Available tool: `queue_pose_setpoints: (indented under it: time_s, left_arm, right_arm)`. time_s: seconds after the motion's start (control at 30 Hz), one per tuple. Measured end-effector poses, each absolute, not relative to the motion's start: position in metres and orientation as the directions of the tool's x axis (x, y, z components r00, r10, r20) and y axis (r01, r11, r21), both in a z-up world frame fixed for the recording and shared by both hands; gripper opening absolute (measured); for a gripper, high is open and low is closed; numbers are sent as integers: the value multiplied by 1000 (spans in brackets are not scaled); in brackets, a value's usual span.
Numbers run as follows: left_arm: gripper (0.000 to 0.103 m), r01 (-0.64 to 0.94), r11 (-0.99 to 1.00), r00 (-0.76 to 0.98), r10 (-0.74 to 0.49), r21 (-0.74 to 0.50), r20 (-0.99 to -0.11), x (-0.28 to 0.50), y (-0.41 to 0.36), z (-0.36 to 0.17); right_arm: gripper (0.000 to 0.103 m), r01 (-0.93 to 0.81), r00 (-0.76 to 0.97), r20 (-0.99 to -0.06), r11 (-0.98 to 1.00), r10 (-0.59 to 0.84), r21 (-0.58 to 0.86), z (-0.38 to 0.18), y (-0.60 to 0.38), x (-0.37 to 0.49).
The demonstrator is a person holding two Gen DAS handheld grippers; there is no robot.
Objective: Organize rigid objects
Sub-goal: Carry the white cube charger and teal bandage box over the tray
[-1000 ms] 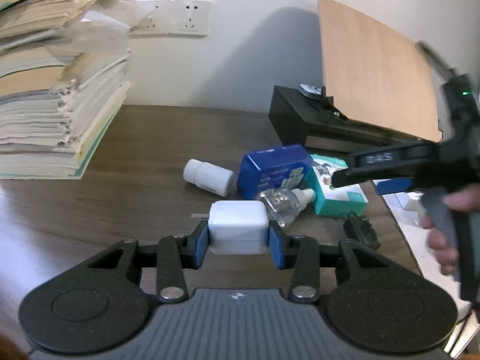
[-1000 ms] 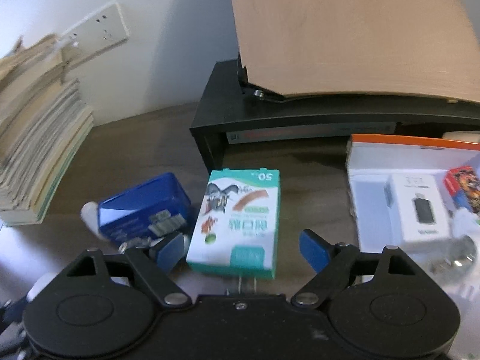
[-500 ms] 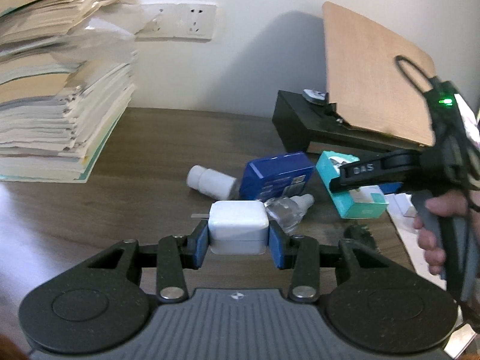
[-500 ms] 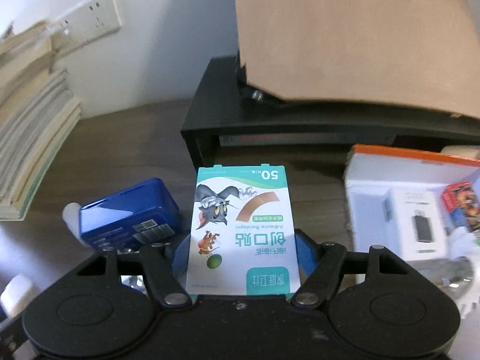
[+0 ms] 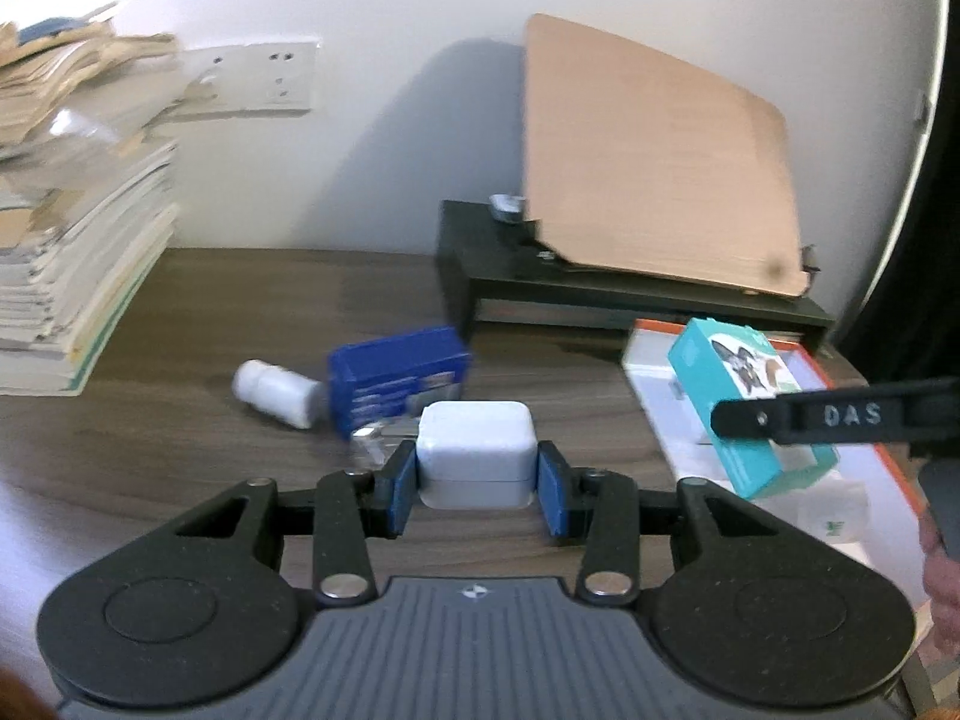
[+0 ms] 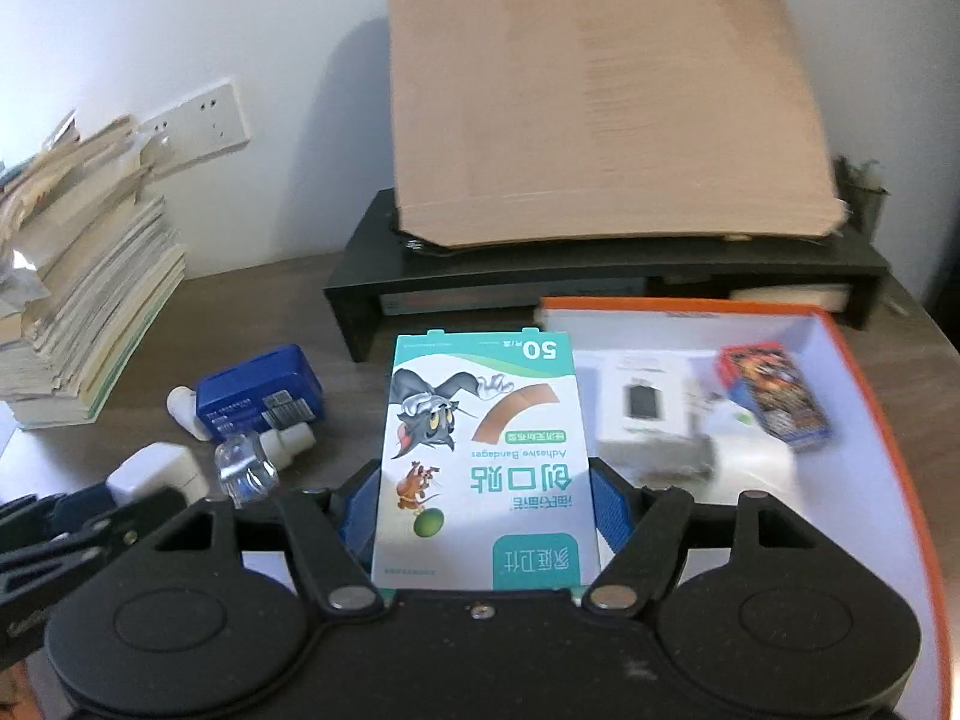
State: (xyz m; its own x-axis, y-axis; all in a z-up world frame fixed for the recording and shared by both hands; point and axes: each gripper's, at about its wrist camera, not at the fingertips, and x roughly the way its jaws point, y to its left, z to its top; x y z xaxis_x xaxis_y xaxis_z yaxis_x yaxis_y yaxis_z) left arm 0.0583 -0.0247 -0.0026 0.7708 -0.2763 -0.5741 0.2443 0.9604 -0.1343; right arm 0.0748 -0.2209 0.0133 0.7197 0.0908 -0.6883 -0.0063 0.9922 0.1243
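paper stack [image 5: 72, 228]: blurred, cut off at left edge
orange-rimmed tray [image 6: 888, 396]: right side cut off by frame
clear bottle [image 5: 369, 441]: mostly hidden behind white charger [image 5: 475, 450]
hand [image 5: 942, 588]: only fingers show at right edge
shelf items [image 6: 510, 300]: too blurred to read

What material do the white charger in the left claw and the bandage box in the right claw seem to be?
Charger: probably hard plastic, smooth, rounded, slightly glossy. Bandage box: likely printed cardboard, with flat faces and sharp folded edges.
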Motion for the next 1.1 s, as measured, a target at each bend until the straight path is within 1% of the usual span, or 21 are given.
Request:
queue_pose_setpoints:
  time_s: [0.4, 0.67, 0.9, 1.1]
  left_arm:
    - [42, 334, 931, 736, -357, -151, -575, 28, -103, 2]
    - [42, 387, 909, 714, -401, -153, -575, 11, -144, 0]
    - [42, 415, 897, 703, -423, -153, -572, -2, -167, -2]
    - [42, 412, 899, 704, -418, -149, -574, -12, -173, -2]
  right_arm:
    - [84, 56, 730, -682, 991, 43, 123, 19, -289, 11]
    - [84, 102, 731, -682, 987, 11, 125, 21, -327, -17]
    - [84, 119, 730, -684, 985, -2, 125, 20, -347, -35]
    - [84, 114, 722, -692, 985, 7, 129, 17, -351, -43]
